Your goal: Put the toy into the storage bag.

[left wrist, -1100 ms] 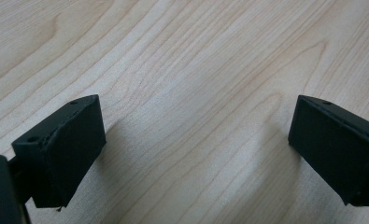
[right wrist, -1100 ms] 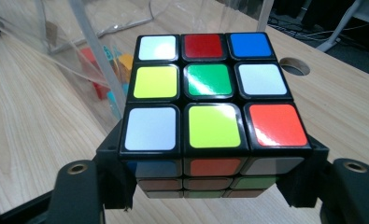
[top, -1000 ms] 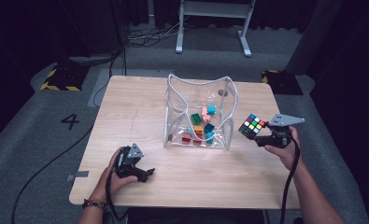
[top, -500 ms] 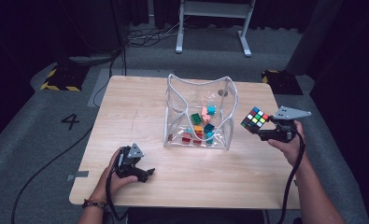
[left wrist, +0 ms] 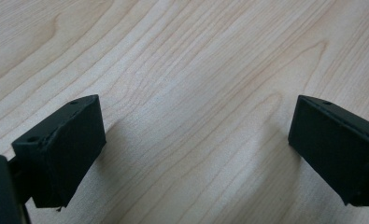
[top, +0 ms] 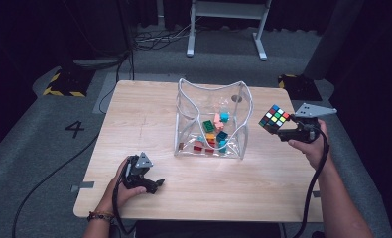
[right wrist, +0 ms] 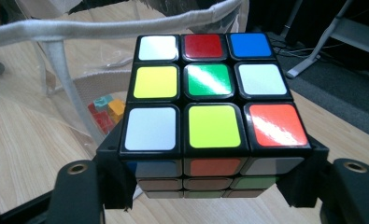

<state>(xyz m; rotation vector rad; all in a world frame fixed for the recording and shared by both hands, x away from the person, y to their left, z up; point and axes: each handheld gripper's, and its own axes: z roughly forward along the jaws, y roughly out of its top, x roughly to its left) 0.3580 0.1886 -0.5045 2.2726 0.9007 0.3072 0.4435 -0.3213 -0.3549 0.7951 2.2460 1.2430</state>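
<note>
Resting low on the near part of the wooden table [top: 149, 114], the left gripper [top: 151, 184] has its jaws spread wide over bare wood. Farther back and to the right, the right gripper [top: 279, 130] clamps a puzzle cube [top: 274, 118] by two opposite sides, lifted off the table just beside the clear bag [top: 211, 119]. Small coloured blocks [top: 212, 133] lie inside the bag.

Overhead light falls brightly on the pale tabletop [top: 149, 124], while the floor and room around it sink into near black. The high view is soft and grainy. Glare streaks the puzzle cube's [right wrist: 210, 100] glossy stickers; jaw shadows fall soft-edged on the wood.
</note>
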